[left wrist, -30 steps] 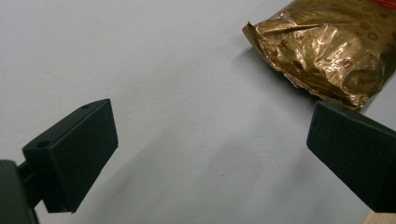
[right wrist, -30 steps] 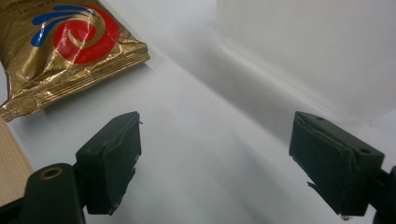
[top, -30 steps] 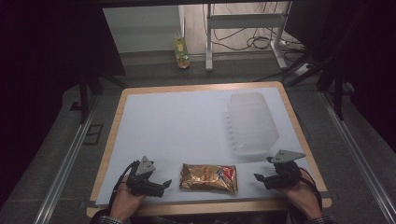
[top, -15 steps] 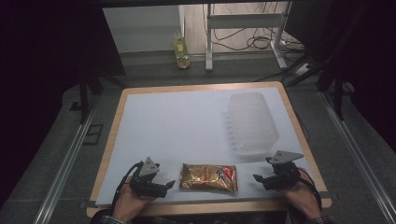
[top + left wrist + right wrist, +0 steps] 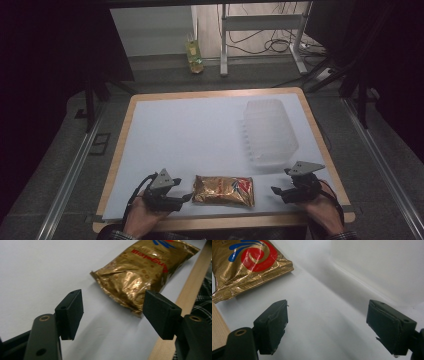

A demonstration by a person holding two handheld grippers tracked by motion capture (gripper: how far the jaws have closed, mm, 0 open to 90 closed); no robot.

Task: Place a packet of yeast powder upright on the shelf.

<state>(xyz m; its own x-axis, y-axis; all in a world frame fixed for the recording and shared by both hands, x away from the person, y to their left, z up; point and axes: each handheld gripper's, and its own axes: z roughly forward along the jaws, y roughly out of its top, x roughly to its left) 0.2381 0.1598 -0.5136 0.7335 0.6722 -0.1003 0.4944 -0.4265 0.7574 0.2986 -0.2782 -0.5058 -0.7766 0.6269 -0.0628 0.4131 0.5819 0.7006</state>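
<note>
A gold foil snack bag [image 5: 223, 190] with red and blue print lies flat near the table's front edge, between my two grippers. My left gripper [image 5: 186, 198] is open just left of the bag, its jaws pointing at the bag's left end [image 5: 130, 285] without touching it. To the right of the bag my right gripper [image 5: 276, 191] is open too, with bare white surface between its jaws. The bag's right end [image 5: 249, 262] shows at the upper left of the right gripper view.
A clear plastic lidded container [image 5: 270, 131] stands on the white mat [image 5: 190, 130] at the right, just beyond my right gripper. The wooden table rim [image 5: 220, 222] runs along the front. On the floor behind the table are a yellow bottle [image 5: 194, 52] and a metal stand.
My left gripper has shifted slightly right, toward the bag's left end. The right gripper and the bag have stayed put.
</note>
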